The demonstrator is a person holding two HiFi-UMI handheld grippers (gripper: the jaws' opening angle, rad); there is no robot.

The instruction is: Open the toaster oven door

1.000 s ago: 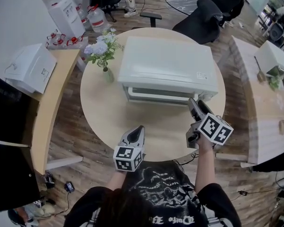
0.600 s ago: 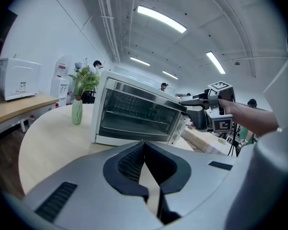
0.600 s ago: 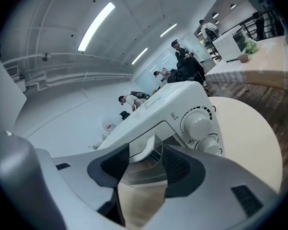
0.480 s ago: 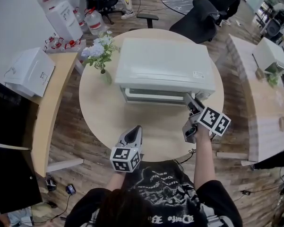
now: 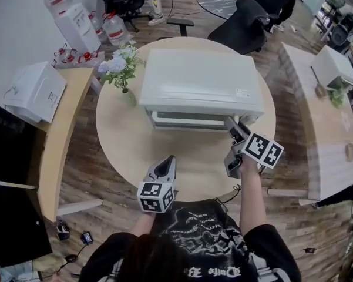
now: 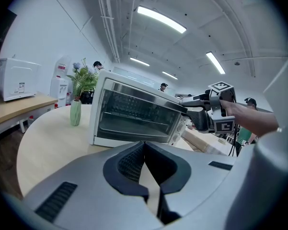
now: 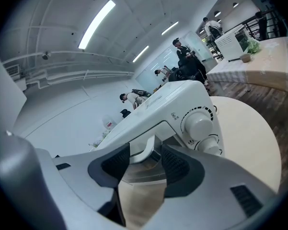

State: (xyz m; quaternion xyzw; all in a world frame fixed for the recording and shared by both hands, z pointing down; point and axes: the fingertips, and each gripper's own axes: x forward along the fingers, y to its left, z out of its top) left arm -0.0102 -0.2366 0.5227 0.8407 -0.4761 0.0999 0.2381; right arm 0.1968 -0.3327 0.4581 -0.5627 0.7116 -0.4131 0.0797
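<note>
Right gripper view: R gripper (image 7: 146, 152) jaws are standing apart round the oven (image 7: 172, 99) door handle (image 7: 144, 146), not pressing. I'm judging: clamp square, then pull down slow.

Left gripper view: L gripper (image 6: 144, 145) is sitting pinched together, empty.

Head view: oven's resting mid round table (image 5: 126, 143), w/ chairs (image 5: 246, 25) & desks (image 5: 323, 128) around.

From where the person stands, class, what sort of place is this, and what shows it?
Probably an open-plan office or lab: swivel chairs, a water dispenser with spare bottles, and long wooden desks around the round table holding the toaster oven.
</note>
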